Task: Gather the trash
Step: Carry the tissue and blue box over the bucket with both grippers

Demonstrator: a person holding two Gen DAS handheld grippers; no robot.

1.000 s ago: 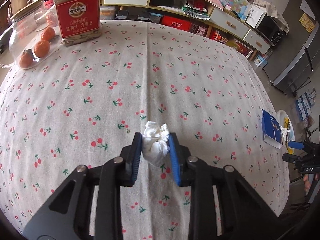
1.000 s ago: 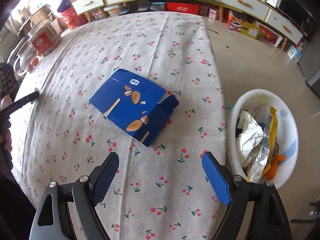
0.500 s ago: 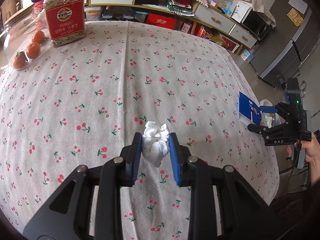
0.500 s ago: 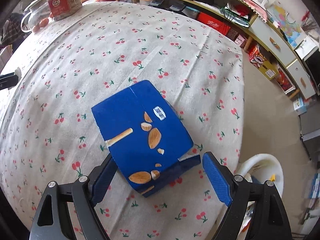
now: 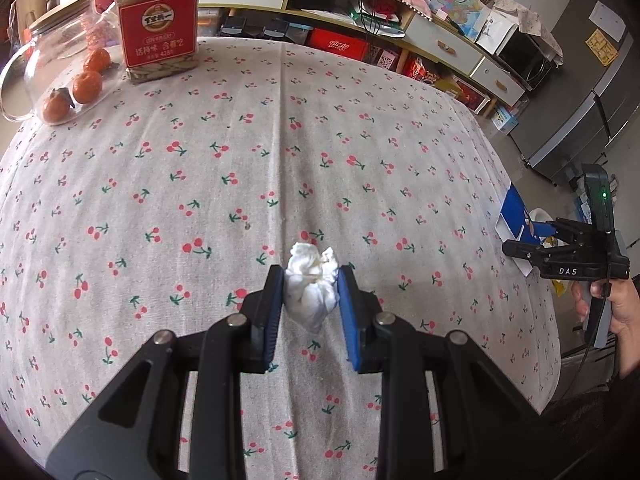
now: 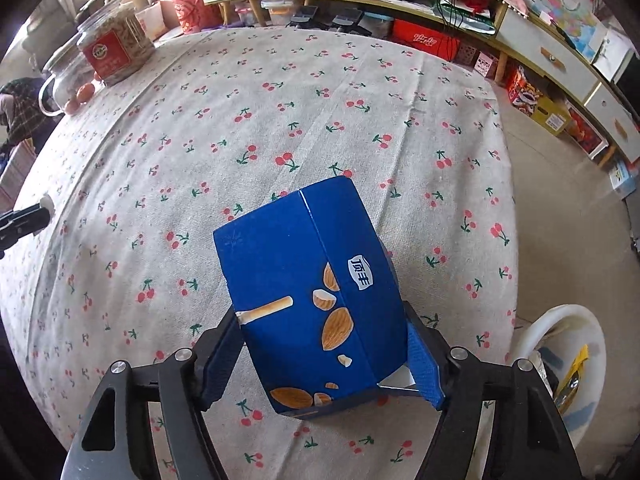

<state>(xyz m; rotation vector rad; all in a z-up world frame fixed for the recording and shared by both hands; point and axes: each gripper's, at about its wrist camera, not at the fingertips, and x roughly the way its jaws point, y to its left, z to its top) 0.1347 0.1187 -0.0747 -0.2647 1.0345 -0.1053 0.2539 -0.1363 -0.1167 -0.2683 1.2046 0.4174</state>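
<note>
A crumpled white tissue (image 5: 309, 294) is pinched between the blue pads of my left gripper (image 5: 310, 276), which is shut on it just above the cherry-print tablecloth (image 5: 180, 184). In the right wrist view a blue snack box (image 6: 296, 264) with almond pictures lies near the table's right edge. My right gripper (image 6: 324, 320) straddles the box's near end; its jaws are closing and the pads touch both sides of the box. From the left wrist view that right gripper (image 5: 536, 236) shows at the far right, held by a hand.
A white bin (image 6: 580, 316) holding wrappers stands on the floor beside the table's right edge. At the far left of the table are a red-labelled seed jar (image 5: 158, 20) and a glass jar with oranges (image 5: 60, 68). Shelves and drawers line the back wall.
My right gripper came in over the blue box and its jaws narrowed onto the box's sides. The left gripper kept the tissue and barely moved.
</note>
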